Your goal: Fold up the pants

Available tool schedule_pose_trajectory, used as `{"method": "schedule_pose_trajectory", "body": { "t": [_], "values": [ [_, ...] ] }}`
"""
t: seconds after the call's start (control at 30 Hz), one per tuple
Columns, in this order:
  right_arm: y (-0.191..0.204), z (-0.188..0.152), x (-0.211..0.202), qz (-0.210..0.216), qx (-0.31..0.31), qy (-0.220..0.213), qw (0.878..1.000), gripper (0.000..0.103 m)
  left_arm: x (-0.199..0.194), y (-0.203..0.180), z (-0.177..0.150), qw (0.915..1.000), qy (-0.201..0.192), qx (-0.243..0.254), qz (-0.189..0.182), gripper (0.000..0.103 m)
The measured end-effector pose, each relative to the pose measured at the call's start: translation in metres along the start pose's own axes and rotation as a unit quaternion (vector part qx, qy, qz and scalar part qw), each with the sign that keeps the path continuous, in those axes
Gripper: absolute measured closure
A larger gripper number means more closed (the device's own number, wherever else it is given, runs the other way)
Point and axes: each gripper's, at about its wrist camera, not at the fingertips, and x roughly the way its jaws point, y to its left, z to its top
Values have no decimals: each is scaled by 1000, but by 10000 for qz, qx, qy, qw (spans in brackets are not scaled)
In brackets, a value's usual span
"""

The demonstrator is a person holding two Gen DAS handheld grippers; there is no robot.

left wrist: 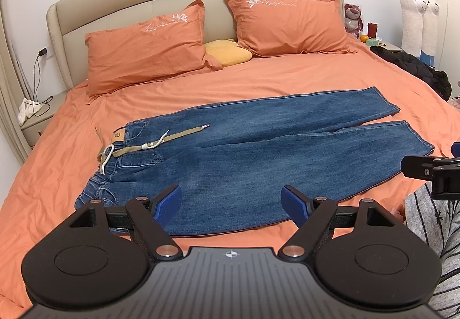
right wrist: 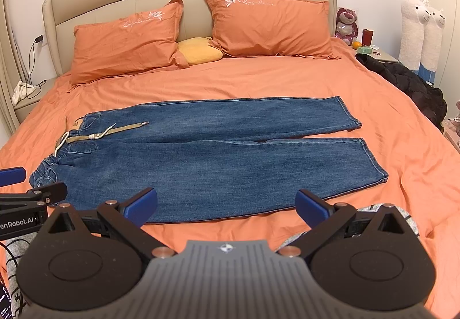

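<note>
Blue jeans point(left wrist: 258, 152) lie flat across the orange bed, waistband to the left, both legs spread to the right; they also show in the right wrist view point(right wrist: 215, 158). A khaki belt with a white cord point(left wrist: 161, 140) lies on the waistband. My left gripper point(left wrist: 231, 205) is open and empty, hovering over the near edge of the jeans. My right gripper point(right wrist: 227, 208) is open and empty, also over the near edge of the jeans. The right gripper's side shows in the left wrist view point(left wrist: 431, 172), the left gripper's in the right wrist view point(right wrist: 34, 195).
Two orange pillows point(left wrist: 143, 43) point(left wrist: 287, 22) and a yellow cushion point(left wrist: 227, 53) lie at the headboard. A black jacket point(right wrist: 408, 83) lies on the bed's right edge. Nightstands stand on both sides. Grey striped fabric point(left wrist: 431, 232) is at the near right.
</note>
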Motion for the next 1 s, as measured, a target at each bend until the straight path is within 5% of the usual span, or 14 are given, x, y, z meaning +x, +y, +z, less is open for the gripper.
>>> {"method": "schedule_pose_trajectory", "body": {
  "t": [0.27, 0.57, 0.67, 0.83, 1.0],
  "values": [
    [-19, 8, 5, 309, -9, 16, 9995, 5, 5, 21, 3, 9997, -133, 178, -70, 17],
    [-90, 31, 24, 182, -221, -430, 9987, 5, 34, 87, 18, 9952, 79, 922, 327, 44],
    [-109, 42, 40, -102, -513, -310, 9981, 21, 48, 111, 18, 9927, 254, 1135, 310, 55],
    [-143, 61, 75, -186, -675, 122, 9975, 47, 86, 143, 6, 9765, 719, 2002, 354, 55],
    [-170, 77, 114, 89, -893, 538, 9945, 49, 151, 172, -24, 9453, 1690, 2770, 332, 50]
  ]
}}
